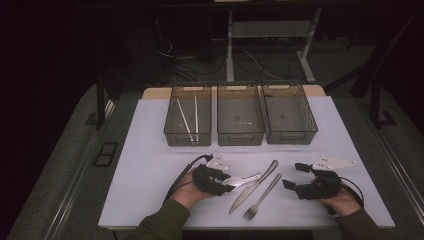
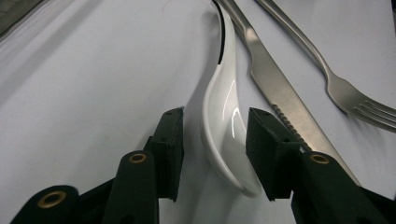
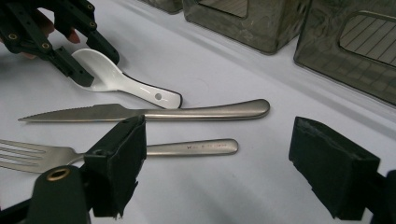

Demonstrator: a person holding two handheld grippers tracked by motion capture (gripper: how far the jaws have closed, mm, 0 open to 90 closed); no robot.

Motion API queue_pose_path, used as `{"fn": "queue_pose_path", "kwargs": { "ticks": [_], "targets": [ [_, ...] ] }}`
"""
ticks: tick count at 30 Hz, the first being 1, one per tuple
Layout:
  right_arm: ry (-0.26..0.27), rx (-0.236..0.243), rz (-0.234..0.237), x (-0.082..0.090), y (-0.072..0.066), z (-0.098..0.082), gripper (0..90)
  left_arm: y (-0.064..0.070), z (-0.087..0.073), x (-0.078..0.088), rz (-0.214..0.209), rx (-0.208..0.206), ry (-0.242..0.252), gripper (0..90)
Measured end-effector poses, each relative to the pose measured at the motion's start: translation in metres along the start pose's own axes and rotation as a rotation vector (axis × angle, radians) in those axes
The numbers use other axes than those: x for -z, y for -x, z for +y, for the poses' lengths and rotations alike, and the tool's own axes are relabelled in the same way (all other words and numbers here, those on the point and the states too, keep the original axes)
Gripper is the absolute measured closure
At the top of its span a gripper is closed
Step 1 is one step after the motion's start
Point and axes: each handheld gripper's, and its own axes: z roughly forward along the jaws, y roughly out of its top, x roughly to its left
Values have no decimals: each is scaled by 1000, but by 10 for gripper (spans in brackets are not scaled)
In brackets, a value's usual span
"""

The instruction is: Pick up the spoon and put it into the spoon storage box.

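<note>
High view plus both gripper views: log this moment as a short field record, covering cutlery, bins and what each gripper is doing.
surface: white table
bins: three dark bins in a row at the far side
left bin contents: chopsticks
other bins: look empty
cutlery on table: white spoon, knife, fork, side by side
left gripper: open, fingers either side of the spoon bowl
right gripper: open, holding nothing, near the fork handle

White ceramic spoon point(image 2: 223, 121), glossy, lying beside steel knife point(image 2: 280, 88), fork point(image 2: 336, 84) beyond
</note>
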Motion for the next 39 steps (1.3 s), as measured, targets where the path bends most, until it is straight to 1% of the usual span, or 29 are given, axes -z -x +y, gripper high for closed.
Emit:
{"fn": "queue_pose_path", "kwargs": {
  "ticks": [2,3,4,8,12,13,15,18,19,20,21,22,25,28,29,30,32,34,39],
  "targets": [
    [0,-1,0,0,0,0,190,2,1,-1,-8,-10,-8,589],
    [0,-1,-1,0,0,0,190,4,1,-2,-4,-7,-4,596],
    [0,-1,-1,0,0,0,190,4,2,-1,-8,-17,-10,611],
    [0,-1,-1,0,0,0,190,9,4,-2,19,-41,-37,616],
    [0,-2,-3,0,0,0,190,12,6,-3,34,-36,-45,619],
    [0,-1,-3,0,0,0,190,12,6,-4,39,-28,-40,620],
    [1,-1,-5,0,0,0,190,13,7,-3,44,-27,-53,625],
    [1,-1,-5,0,0,0,190,14,8,-3,50,-14,-57,633],
    [1,-2,-6,0,0,0,190,14,8,-3,51,-16,-57,636],
    [1,-1,-5,0,0,0,190,14,9,-3,53,-14,-51,645],
    [1,-1,-6,0,0,0,190,14,9,-1,56,-4,-43,696],
    [1,-1,-5,0,0,0,190,14,9,-1,55,-6,-49,713],
    [2,0,-6,0,0,0,190,14,9,-1,59,-6,-47,716],
    [3,0,-5,1,0,0,190,16,11,-1,74,-17,-54,729],
    [3,-1,-5,1,0,0,190,16,11,-1,83,-5,-46,737],
    [4,-1,-5,1,0,0,190,17,12,-1,93,-9,-46,748],
    [4,0,-5,1,0,0,190,16,12,1,113,-32,-56,768],
    [3,-1,-3,1,0,0,190,16,12,3,140,-35,-45,787],
    [4,-1,-3,1,0,0,190,14,12,7,155,-41,-39,796]
  ]
}}
